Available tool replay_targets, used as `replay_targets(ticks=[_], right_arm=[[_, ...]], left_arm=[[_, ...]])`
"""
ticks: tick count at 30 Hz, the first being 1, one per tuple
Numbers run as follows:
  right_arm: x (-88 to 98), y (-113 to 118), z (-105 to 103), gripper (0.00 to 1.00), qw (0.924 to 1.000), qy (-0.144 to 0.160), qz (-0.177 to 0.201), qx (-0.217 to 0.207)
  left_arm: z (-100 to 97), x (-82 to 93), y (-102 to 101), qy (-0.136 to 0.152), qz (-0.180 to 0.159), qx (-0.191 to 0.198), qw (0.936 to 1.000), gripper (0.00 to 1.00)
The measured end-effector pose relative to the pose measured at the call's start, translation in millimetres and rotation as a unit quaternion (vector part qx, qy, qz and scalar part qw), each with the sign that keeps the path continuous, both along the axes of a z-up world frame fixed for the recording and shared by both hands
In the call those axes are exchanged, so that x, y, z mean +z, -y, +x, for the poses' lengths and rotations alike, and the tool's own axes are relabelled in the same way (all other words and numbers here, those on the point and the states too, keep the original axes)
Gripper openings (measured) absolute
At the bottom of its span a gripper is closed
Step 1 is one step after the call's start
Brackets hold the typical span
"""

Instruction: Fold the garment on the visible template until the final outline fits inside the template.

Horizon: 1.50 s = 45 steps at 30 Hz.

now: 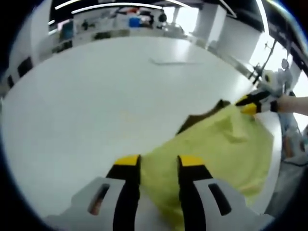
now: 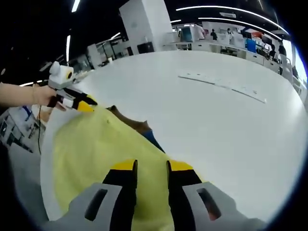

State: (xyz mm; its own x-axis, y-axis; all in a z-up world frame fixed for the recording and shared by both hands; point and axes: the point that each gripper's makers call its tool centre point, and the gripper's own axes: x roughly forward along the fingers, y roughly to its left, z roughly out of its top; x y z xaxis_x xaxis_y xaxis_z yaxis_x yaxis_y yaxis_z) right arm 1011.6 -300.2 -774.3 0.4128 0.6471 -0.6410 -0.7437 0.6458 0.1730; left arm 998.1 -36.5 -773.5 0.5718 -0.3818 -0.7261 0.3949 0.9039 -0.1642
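We had two grippers on one yellow garment (image 1: 216, 149), which was spread over the white table (image 1: 96, 110) with a dark layer under it. The left gripper (image 1: 159, 161) had its jaws a narrow gap apart with yellow fabric between them at 6 o'clock. Same deal with the right gripper (image 2: 148, 166), fabric bunched in its slightly parted jaws. It also showed at 3 o'clock in the left gripper view.
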Motion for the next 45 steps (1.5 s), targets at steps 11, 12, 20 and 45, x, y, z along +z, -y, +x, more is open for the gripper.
replay_targets(ticks=[11, 12, 20, 45], right_arm=[[10.3, -0.9, 4.2, 0.25, 0.9977, 0.029, -0.034, 0.052], [10.9, -4.3, 3.1, 0.25, 0.9966, 0.031, -0.038, 0.067], [15.8, -60.9, -11.5, 0.23, 0.9823, 0.051, -0.043, 0.175], [-1.8, -75.7, -6.6, 0.02, 0.9599, 0.094, -0.094, 0.247]], left_arm=[[3.7, 8.6, 9.0, 0.016, 0.044, -0.057, 0.9973, 0.34], [3.8, 10.8, 15.7, 0.019, 0.047, -0.071, 0.9962, 0.34], [8.6, 18.8, 62.9, 0.046, 0.023, -0.13, 0.9901, 0.3], [9.2, -0.6, 74.8, 0.046, 0.048, -0.196, 0.9784, 0.0]])
